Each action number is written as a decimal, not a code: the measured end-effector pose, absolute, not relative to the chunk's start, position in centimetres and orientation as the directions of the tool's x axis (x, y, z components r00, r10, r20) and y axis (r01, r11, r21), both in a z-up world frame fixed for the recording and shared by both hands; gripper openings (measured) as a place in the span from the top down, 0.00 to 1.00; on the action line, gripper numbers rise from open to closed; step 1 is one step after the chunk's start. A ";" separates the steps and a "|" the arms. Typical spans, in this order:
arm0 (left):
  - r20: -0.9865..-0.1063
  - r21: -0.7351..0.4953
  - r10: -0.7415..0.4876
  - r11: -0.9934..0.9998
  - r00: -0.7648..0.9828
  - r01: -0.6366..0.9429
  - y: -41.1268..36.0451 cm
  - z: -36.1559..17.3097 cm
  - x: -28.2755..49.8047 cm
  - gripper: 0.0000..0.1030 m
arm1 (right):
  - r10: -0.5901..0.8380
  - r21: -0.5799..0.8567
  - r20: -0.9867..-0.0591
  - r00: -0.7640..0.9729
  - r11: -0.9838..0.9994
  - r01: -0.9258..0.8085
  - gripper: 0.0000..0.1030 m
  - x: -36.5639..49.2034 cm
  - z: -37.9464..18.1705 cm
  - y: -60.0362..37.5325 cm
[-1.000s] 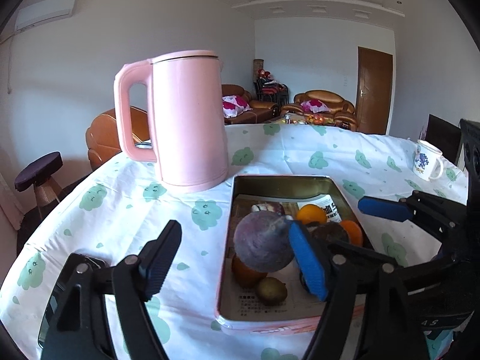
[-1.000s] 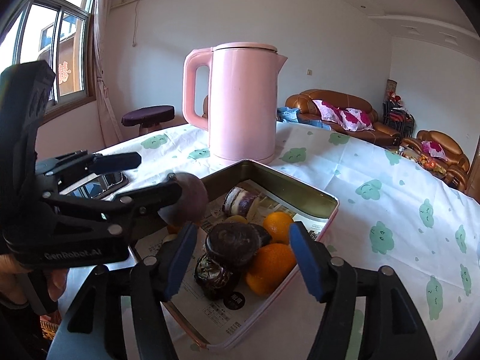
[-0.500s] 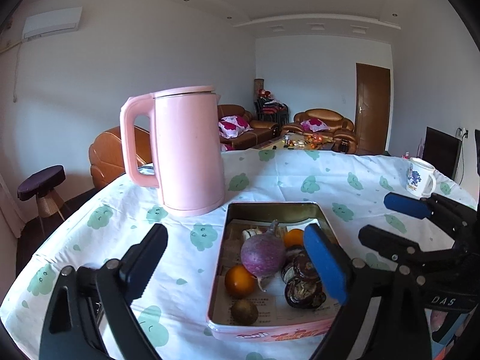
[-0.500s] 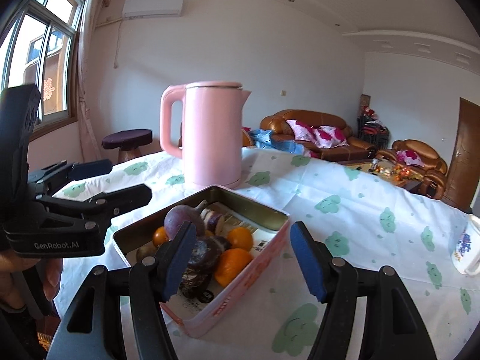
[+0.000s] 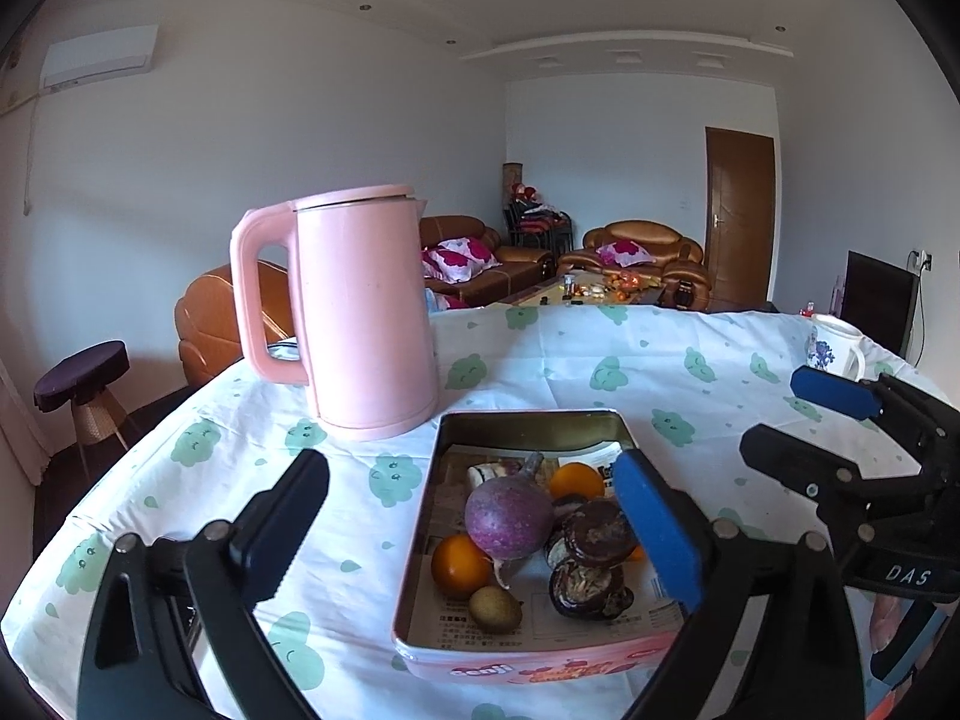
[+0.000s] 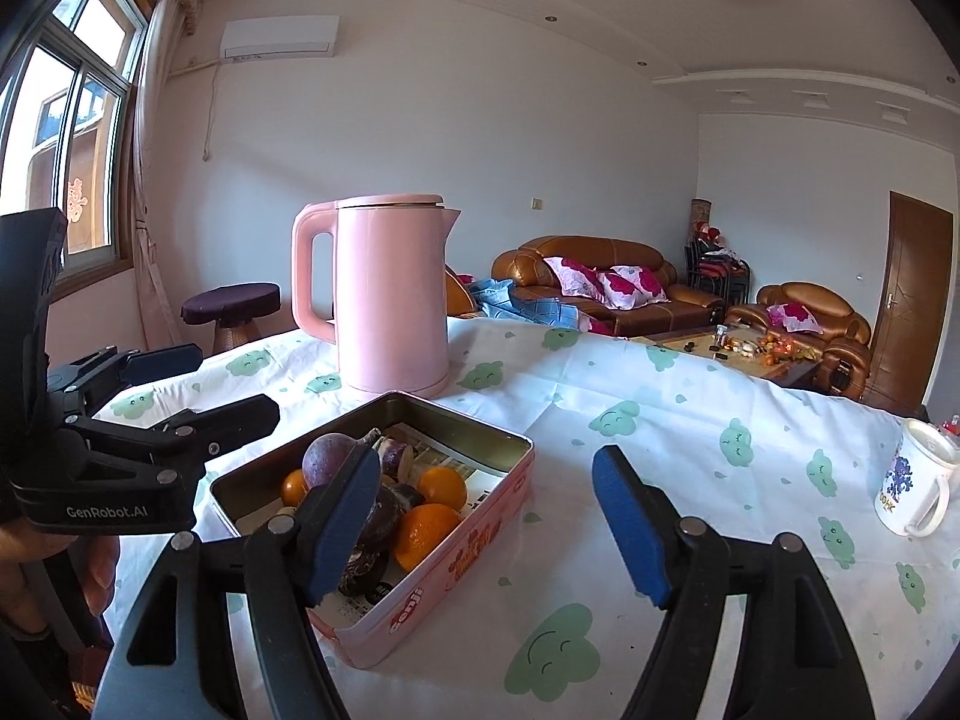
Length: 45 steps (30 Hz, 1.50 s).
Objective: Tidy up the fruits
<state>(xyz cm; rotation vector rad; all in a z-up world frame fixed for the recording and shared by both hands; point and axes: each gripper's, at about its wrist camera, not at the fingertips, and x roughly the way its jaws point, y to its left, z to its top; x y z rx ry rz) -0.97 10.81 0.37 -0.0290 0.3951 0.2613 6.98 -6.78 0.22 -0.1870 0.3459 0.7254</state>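
Note:
A pink-walled metal tin point(image 5: 528, 417) on the tablecloth holds the fruit. A round purple fruit point(image 5: 508, 517) lies on top in its middle. Around it are oranges point(image 5: 461, 564), a small brown fruit point(image 5: 495, 609) and dark mangosteens point(image 5: 600, 534). My left gripper point(image 5: 471, 468) hovers before the tin's near end, its jaws opening wide with nothing between them. In the right wrist view, the tin point(image 6: 444, 576) sits lower left with the purple fruit point(image 6: 327, 456) and oranges point(image 6: 423, 534). My right gripper point(image 6: 486, 468) is beside the tin's right side, jaws opening and empty. The left gripper point(image 6: 225, 381) shows at the left.
A tall pink kettle point(image 5: 360, 312) stands just behind the tin's far left corner. A white mug point(image 6: 912, 486) sits near the table's right edge. A person's hand point(image 6: 90, 570) holds the left gripper. A stool and sofas lie beyond the table.
The left gripper let go of the purple fruit, which now lies in the tin. Both grippers drew back and up from the tin, and both sets of jaws widened.

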 end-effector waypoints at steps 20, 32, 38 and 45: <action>-0.383 0.026 0.244 0.967 0.891 -0.254 10.6 0.4 -1.0 0.04 | 0.614 -0.042 -0.357 0.704 0.742 -0.669 0.27 6.6 0.4 -7.5; -0.367 0.031 0.245 0.967 0.898 -0.252 10.2 0.8 -1.3 0.00 | 0.604 -0.050 -0.345 0.719 0.753 -0.656 0.27 6.7 0.7 -8.1; -0.367 0.025 0.249 0.966 0.896 -0.258 10.2 0.9 -1.2 0.00 | 0.595 -0.060 -0.337 0.730 0.760 -0.647 0.27 6.6 1.0 -8.6; -0.385 0.022 0.241 0.967 0.891 -0.252 10.1 0.6 -0.8 0.00 | 0.589 -0.051 -0.341 0.733 0.767 -0.640 0.27 6.9 0.8 -9.1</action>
